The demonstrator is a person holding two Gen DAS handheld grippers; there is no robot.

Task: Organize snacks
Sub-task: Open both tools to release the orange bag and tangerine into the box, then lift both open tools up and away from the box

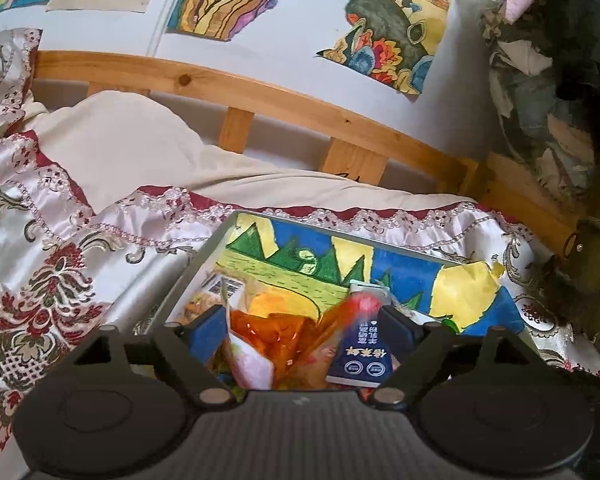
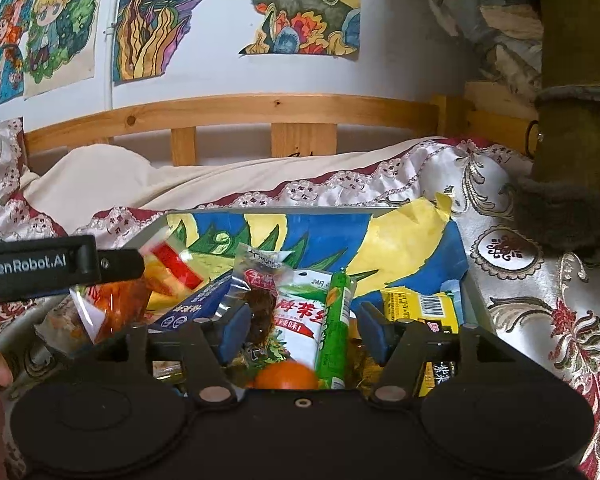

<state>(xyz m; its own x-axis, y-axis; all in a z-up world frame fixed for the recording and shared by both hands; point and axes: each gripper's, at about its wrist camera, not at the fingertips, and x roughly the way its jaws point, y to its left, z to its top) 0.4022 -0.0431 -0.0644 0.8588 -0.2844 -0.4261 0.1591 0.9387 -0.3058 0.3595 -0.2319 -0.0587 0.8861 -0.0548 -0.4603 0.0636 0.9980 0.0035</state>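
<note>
A grey box [image 1: 204, 254] lined with a painted blue, yellow and green sheet [image 2: 404, 248] sits on the bed and holds several snacks. My left gripper [image 1: 302, 330] is open over the box's left part, with an orange packet [image 1: 276, 330] and a blue carton [image 1: 362, 356] between its blue pads. It also shows in the right wrist view [image 2: 112, 266] at the left. My right gripper [image 2: 304, 330] is open low over the box, with a white-green packet [image 2: 300, 312], a green stick [image 2: 336, 328], a dark jerky packet [image 2: 260, 300] and an orange [image 2: 286, 376] between its pads.
A yellow packet [image 2: 424, 306] lies at the box's right side. The bed has a floral satin cover [image 1: 40, 280] and a cream pillow [image 1: 132, 148]. A wooden rail [image 1: 260, 96] runs behind, with paintings on the wall. Dark clothing [image 2: 572, 160] hangs at the right.
</note>
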